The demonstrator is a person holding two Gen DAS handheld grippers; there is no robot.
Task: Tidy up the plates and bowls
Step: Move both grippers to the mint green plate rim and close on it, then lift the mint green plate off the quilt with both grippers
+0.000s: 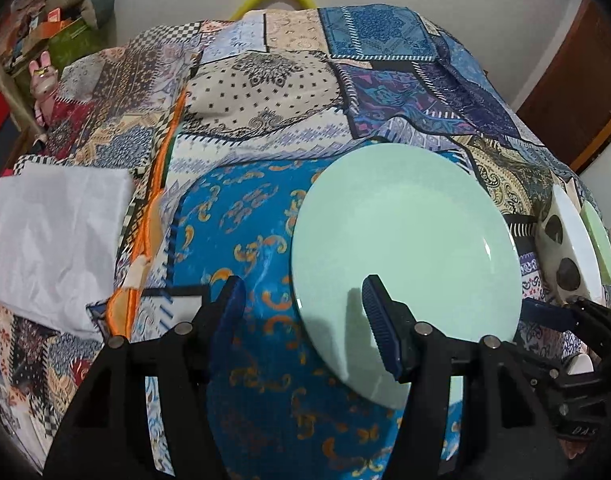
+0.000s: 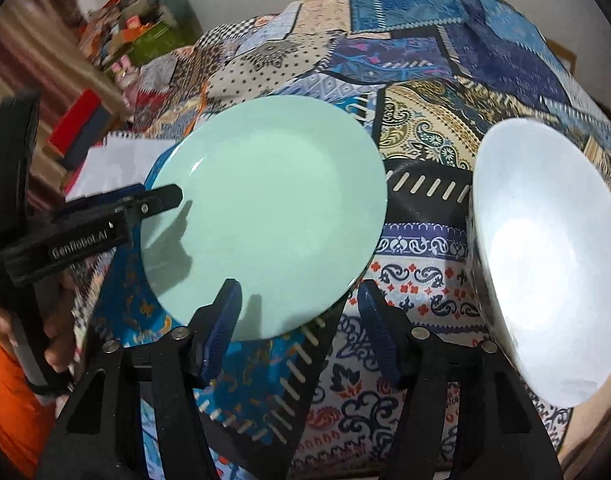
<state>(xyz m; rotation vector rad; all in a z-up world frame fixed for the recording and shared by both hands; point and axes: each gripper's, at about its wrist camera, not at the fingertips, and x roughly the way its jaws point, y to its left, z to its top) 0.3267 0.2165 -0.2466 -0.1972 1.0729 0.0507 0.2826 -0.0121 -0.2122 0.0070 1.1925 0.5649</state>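
Left wrist view: left gripper (image 1: 301, 308) half open, nothing gripped; its right finger overhangs the mint plate (image 1: 405, 264), left finger off it over the patchwork cloth (image 1: 241, 216), so the plate's near-left rim lies between the jaws. Plate centre at 1 o'clock. White bowl (image 1: 573, 232) at 3 o'clock, a green piece behind it, unclear. Right wrist view: right gripper (image 2: 299, 308) half open, empty, straddling the plate's (image 2: 265, 216) near-right rim; plate at 11 o'clock, bowl (image 2: 545, 256) at 3 o'clock. Left gripper (image 2: 161, 200) at 9 o'clock. Both equally near. Count: one plate, one bowl certain.
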